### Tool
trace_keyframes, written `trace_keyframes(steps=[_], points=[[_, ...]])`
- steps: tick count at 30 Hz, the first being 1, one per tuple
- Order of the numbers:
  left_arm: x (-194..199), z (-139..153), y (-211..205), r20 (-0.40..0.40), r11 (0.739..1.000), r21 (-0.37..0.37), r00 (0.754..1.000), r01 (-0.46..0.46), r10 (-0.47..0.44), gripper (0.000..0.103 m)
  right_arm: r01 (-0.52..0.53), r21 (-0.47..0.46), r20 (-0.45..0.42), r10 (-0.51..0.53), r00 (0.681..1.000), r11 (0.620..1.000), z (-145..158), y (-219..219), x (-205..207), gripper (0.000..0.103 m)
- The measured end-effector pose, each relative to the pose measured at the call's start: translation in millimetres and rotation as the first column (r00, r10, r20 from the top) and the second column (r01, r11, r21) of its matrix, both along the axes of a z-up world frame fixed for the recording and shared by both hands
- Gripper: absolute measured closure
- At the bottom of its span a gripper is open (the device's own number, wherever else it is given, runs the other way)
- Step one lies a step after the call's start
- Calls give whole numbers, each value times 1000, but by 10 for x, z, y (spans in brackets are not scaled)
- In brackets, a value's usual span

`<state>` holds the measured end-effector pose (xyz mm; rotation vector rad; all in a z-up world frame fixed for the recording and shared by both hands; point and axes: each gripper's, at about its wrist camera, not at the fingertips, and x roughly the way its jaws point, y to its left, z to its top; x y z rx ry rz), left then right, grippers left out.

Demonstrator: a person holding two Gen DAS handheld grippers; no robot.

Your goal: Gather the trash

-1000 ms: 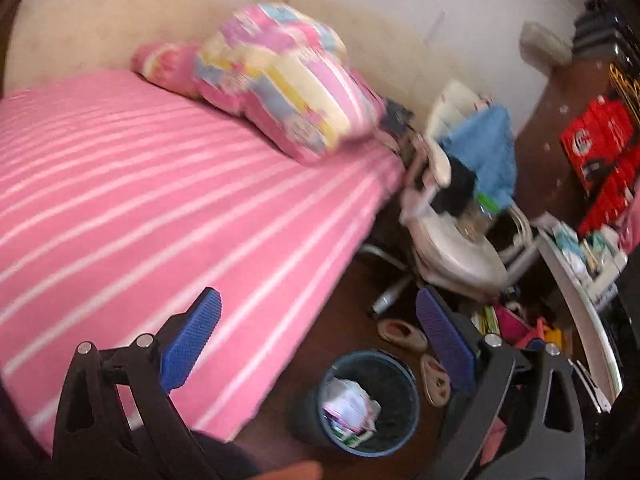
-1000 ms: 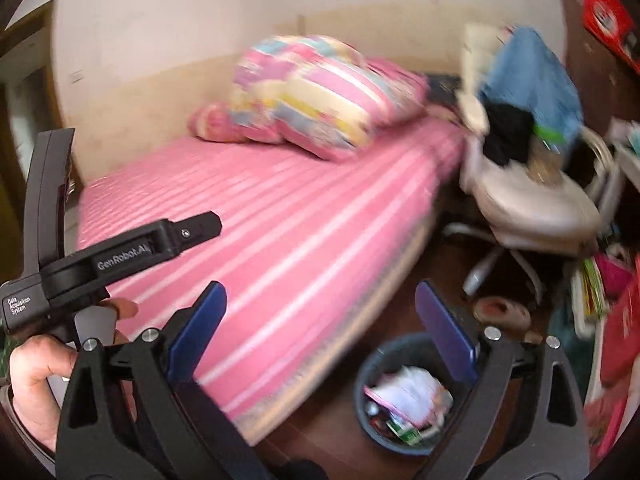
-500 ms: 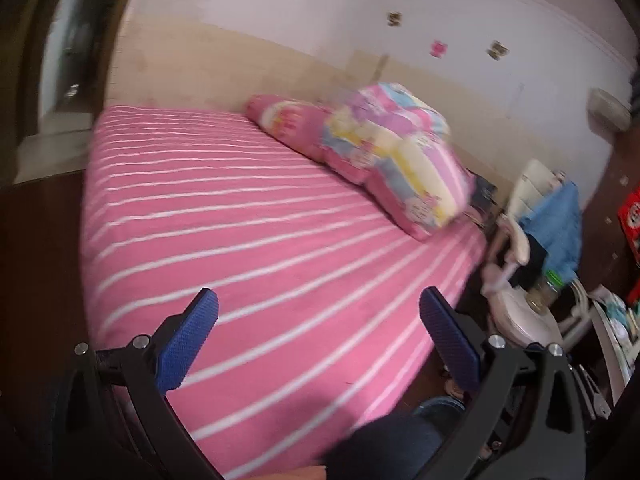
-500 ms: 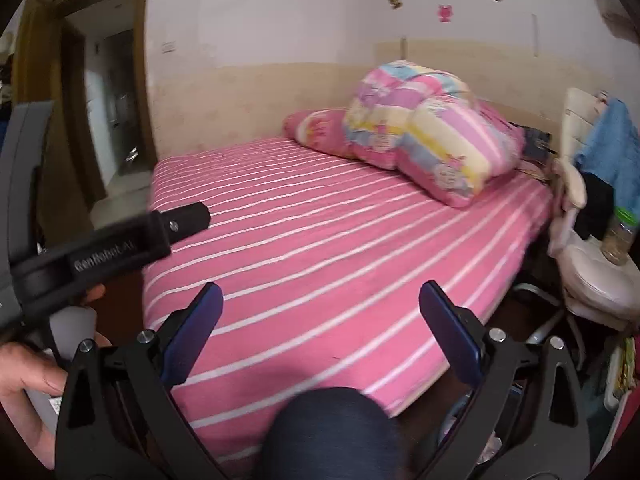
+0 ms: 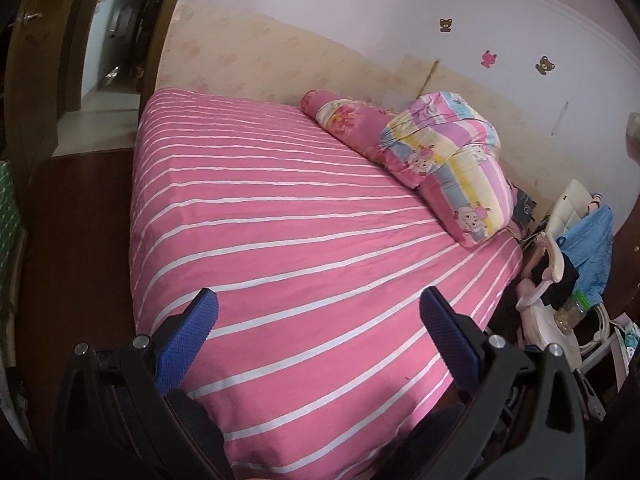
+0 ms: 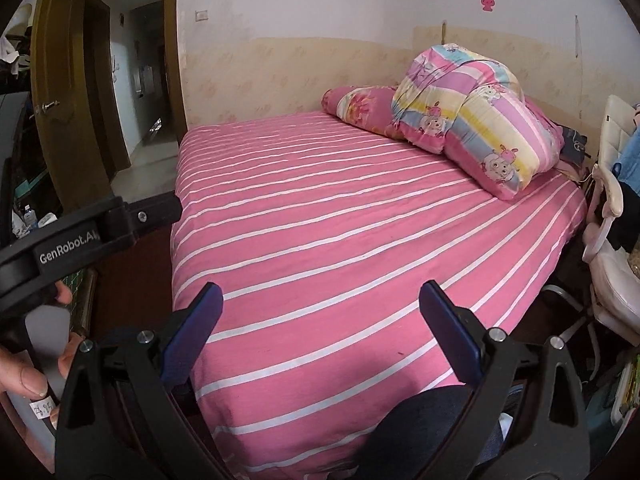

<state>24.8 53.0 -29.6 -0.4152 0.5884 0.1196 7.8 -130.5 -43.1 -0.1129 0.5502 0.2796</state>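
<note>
Left gripper: our black hand-held left gripper with blue ribbed pads (image 5: 318,318) is spread wide with nothing between the pads, and it looks out over the bed

Right gripper: our black right gripper with blue pads (image 6: 320,312) is likewise wide and empty; the left gripper's black body marked GenRobot.AI (image 6: 88,236), held in a hand (image 6: 24,376), sits to its left

What lies ahead: a bed under a pink sheet with white stripes (image 5: 304,240) fills the space in front of both grippers, and a folded pastel cartoon-print quilt (image 5: 452,164) rests against a pink floral bolster pillow (image 5: 340,116) ahead and to the right

Trash: we see no piece of trash on the sheet in either view, and no bin; where the task's thing lies we cannot tell from here

Bearing: with no target in view, its direction and long axis are unknown; the cluttered side is to the right of both grippers, where a white padded swivel chair (image 6: 612,276) carries a blue cloth (image 5: 592,248) and a clear jar with a green lid (image 5: 572,308)

Nearer hand: we judge the right gripper better placed for that chair side, the left for the doorway side

Next move: we judge it a search, sweeping the views toward the floor and the chair
</note>
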Motion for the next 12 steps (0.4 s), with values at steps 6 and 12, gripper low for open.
trace_keyframes(steps=[6, 12], points=[[-26, 36, -61, -3, 999, -4, 999, 32, -32, 5, 9, 14, 3, -9, 1000, 1000, 34, -88, -59, 6], [-100, 142, -177, -3, 999, 7, 999, 47, -47, 5, 3, -3, 26, -3, 1000, 1000, 102, -212, -176, 6]])
